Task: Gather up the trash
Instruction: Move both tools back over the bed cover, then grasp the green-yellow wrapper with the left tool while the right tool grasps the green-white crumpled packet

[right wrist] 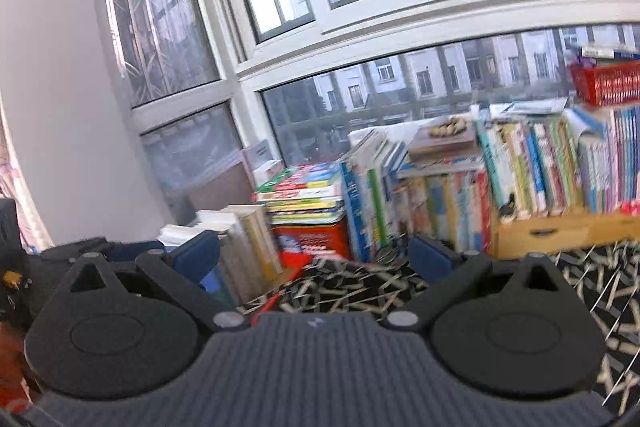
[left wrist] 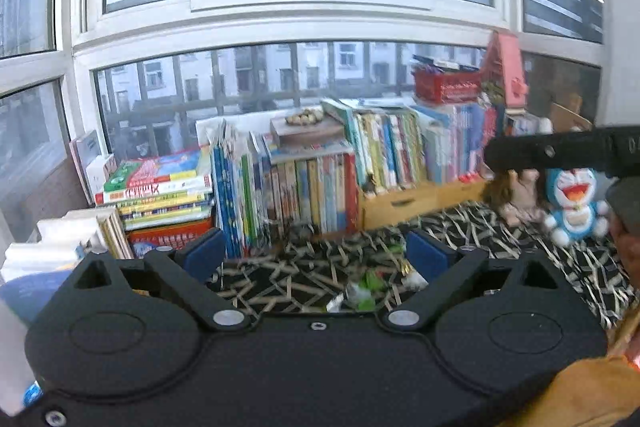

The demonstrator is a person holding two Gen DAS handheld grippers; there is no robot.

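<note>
Small scraps of trash (left wrist: 366,293), green and white wrappers, lie on the black cloth with tan strokes (left wrist: 304,279), low in the left wrist view. My left gripper (left wrist: 316,255) is held above them, its blue pads (left wrist: 202,253) spread wide with nothing between them. My right gripper (right wrist: 316,253) also stands open and empty, aimed at the book stacks. No trash shows in the right wrist view. A black bar (left wrist: 560,149), part of the other gripper, crosses the right side of the left wrist view.
Rows and stacks of books (left wrist: 312,187) line the window sill (right wrist: 400,15) behind the cloth. A red basket (left wrist: 446,87) and a pink toy house (left wrist: 506,67) sit on top. A blue cat plush (left wrist: 576,203) stands at right. An orange sleeve (left wrist: 592,387) shows bottom right.
</note>
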